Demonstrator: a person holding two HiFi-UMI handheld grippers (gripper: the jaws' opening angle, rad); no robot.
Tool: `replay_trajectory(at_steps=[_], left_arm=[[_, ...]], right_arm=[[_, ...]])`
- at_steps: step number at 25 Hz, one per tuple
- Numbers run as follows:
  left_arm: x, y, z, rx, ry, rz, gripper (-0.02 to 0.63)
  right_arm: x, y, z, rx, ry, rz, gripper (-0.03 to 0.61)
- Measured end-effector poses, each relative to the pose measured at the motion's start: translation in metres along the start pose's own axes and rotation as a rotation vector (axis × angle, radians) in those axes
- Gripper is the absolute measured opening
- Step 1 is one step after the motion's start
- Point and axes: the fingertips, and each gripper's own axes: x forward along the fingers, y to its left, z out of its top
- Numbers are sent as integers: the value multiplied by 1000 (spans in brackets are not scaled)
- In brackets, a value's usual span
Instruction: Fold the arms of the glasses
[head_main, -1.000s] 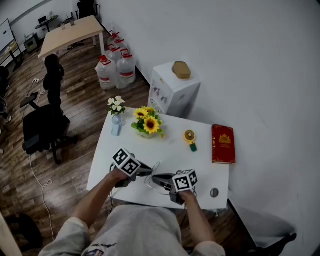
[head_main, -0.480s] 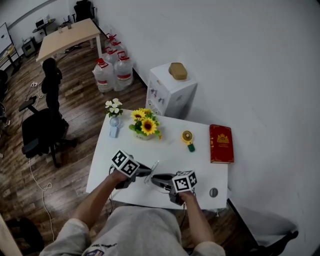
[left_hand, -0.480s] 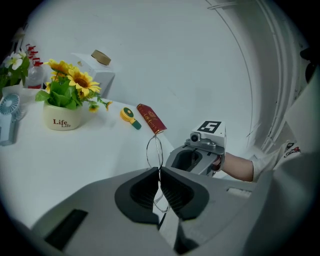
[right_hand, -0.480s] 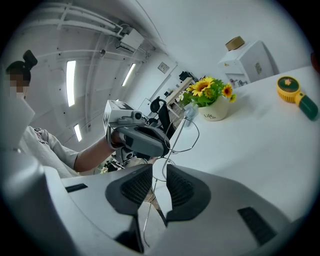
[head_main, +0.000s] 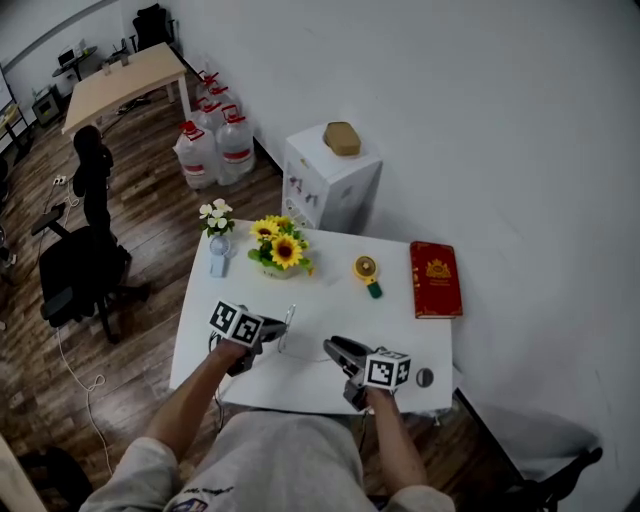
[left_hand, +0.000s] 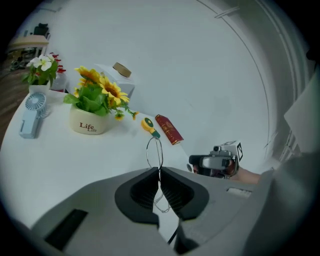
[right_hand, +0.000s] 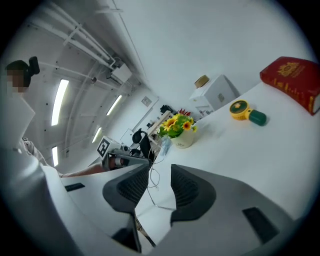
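Head view, table: white, with the person's forearms reaching over its 6 o'clock edge.
Head view, left gripper: at 7 o'clock on the table, tips pointing toward 3 o'clock.
Head view, glasses: a thin wire frame right at the left gripper's tips; whether it touches the tabletop cannot be told.
Head view, right gripper: at 5 o'clock on the table, tips pointing toward 10 o'clock, apart from the glasses with bare table between.
Head view, far side: sunflower pot at 11 o'clock, handheld fan beside it at its 9 o'clock, yellow tape measure at 1 o'clock, red book at 2 o'clock.
Left gripper view, fingers: pressed together on the wire of the glasses, nipping it at the tips; one lens loop stands up past them toward 12 o'clock, and more wire hangs behind the pads.
Left gripper view, surroundings: the right gripper sits at 3 o'clock, the sunflower pot at 10 o'clock, the red book at 12 o'clock.
Right gripper view, fingers: narrowly parted, having just been opening; the pads press on nothing.
Right gripper view, glasses: seen through the gap, ahead of the pads, held by the left gripper at 10 o'clock.
Right gripper view, surroundings: the sunflower pot at 12 o'clock, the tape measure and the book toward 2 o'clock.
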Motion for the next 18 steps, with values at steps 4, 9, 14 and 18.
replay_trajectory(at_steps=[4, 9, 14, 18], left_arm=[[-10, 14, 20, -71, -112, 57, 15], [-21, 17, 42, -135, -247, 70, 15], [-25, 3, 53, -150, -298, 36, 15], [-22, -6, 56, -143, -300, 16, 15]], right_arm=[[-27, -22, 6, 93, -123, -51, 126], [-35, -34, 1, 149, -171, -56, 126], [-23, -13, 14, 204, -244, 73, 123], [-12, 10, 28, 164, -283, 192, 115]])
